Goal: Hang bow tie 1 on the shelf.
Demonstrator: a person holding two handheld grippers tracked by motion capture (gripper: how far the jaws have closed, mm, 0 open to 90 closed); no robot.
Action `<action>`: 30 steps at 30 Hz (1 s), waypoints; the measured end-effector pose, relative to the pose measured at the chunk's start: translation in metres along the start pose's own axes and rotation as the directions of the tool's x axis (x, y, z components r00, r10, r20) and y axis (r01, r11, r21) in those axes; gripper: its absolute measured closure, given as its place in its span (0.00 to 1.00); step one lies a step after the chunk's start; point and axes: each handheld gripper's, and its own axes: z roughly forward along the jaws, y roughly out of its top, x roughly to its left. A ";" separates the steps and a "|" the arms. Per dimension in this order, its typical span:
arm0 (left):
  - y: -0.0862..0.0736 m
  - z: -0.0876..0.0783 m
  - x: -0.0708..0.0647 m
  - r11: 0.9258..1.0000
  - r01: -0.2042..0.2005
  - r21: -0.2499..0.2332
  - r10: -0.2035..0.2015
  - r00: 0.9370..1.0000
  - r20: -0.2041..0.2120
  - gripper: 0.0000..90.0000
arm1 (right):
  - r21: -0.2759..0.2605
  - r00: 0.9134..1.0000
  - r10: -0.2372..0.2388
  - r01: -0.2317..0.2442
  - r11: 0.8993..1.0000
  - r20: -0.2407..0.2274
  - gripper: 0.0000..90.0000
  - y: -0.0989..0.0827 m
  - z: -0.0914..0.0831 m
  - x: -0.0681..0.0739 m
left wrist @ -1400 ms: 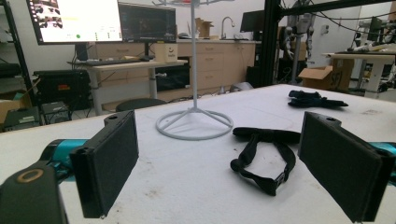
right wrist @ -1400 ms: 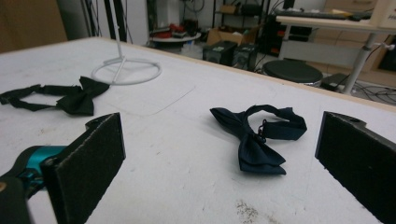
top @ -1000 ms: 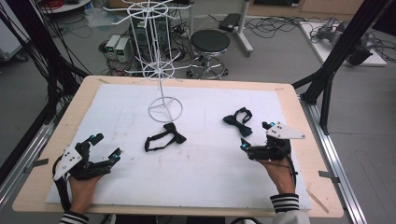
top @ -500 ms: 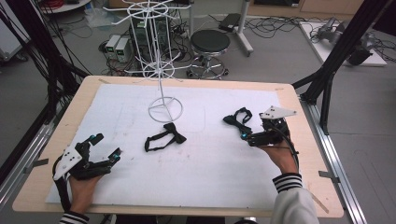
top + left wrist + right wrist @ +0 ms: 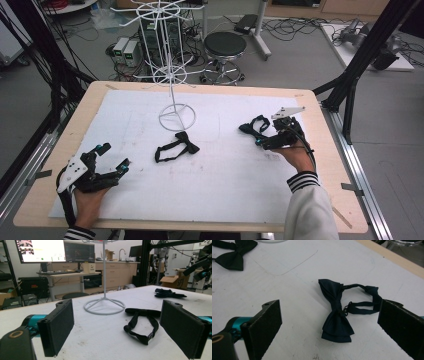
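Black fabric on white sheet: two bow ties lie apart on the covered table.

High view. Your right gripper sits just beside the dark bow tie at the right of the sheet, jaws pointing at it. Your left gripper rests near the front left corner, jaws spread, nothing between them. A second bow tie lies mid-sheet, just in front of the ring base of the white wire display stand.

Left gripper view. Both pads stand wide apart and empty. The second bow tie lies with its strap looped beyond the right pad; the stand base is behind it, the dark bow tie farther off.

Right gripper view. The dark bow tie lies flat between your two pads, knot roughly central, strap trailing toward the right pad. Jaws have just eased in slightly but no pad touches the fabric.

Judgement: you are at the approach-to-grasp step on the dark bow tie. Next move calls for lowering until the pads straddle the knot, then closing there; avoid catching only the loose strap, which would let the bow dangle.
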 end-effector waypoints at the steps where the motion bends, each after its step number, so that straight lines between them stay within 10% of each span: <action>1: 0.000 0.000 0.000 1.000 0.001 0.000 -0.001 1.000 0.000 0.14 | 0.000 1.000 0.000 0.000 1.000 0.000 0.06 0.000 0.000 0.000; 18: 0.000 0.000 0.000 1.000 -0.002 0.002 0.002 1.000 -0.001 0.14 | 0.176 1.000 -0.012 0.013 0.984 -0.008 0.07 0.013 0.027 -0.011; 30: 0.000 0.000 0.000 1.000 0.000 0.001 0.000 1.000 0.000 0.14 | 0.305 0.999 -0.034 0.039 0.952 -0.023 0.16 0.007 0.050 -0.011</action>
